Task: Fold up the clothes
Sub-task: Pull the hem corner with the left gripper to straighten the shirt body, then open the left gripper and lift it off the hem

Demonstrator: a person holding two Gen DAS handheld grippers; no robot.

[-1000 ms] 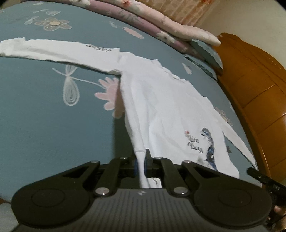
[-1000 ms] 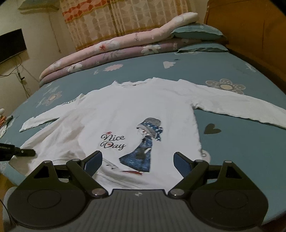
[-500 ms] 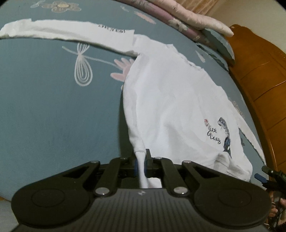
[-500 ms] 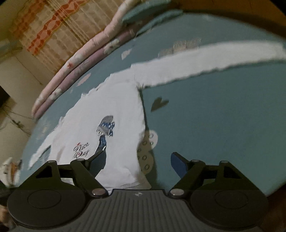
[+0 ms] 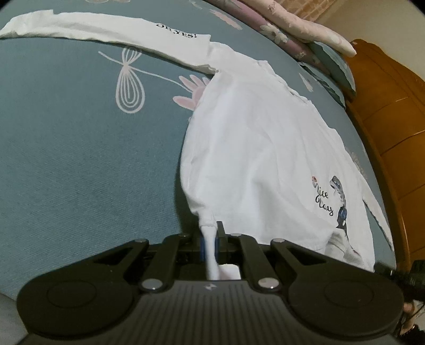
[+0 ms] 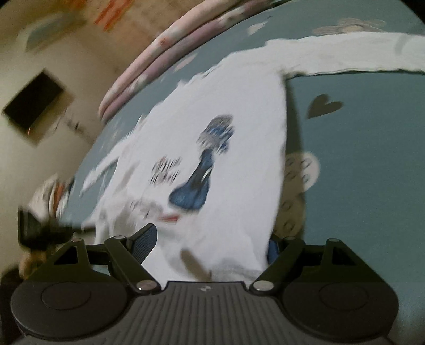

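A white long-sleeved shirt [image 5: 260, 148] with a blue girl print lies face up on the teal bedsheet [image 5: 79, 159], both sleeves spread out. My left gripper [image 5: 211, 238] is shut on the shirt's bottom left hem corner, and the cloth bunches into a thin strip between its pads. In the blurred right wrist view, the shirt [image 6: 225, 159] fills the middle. My right gripper [image 6: 211, 238] stands open low over the bottom right hem corner. The hem lies between its fingers, and the pads do not press it.
Folded pink and purple quilts [image 5: 292, 24] and a teal pillow [image 5: 334, 66] lie at the far side of the bed. A wooden headboard [image 5: 393, 119] runs along the right. A dark screen [image 6: 34, 103] hangs on the wall. Bare sheet [image 6: 358, 172] lies right of the shirt.
My right gripper swung right and down from the shirt's middle hem to its right corner, rolling as it went. My left gripper sank a little toward the bed, still holding the hem.
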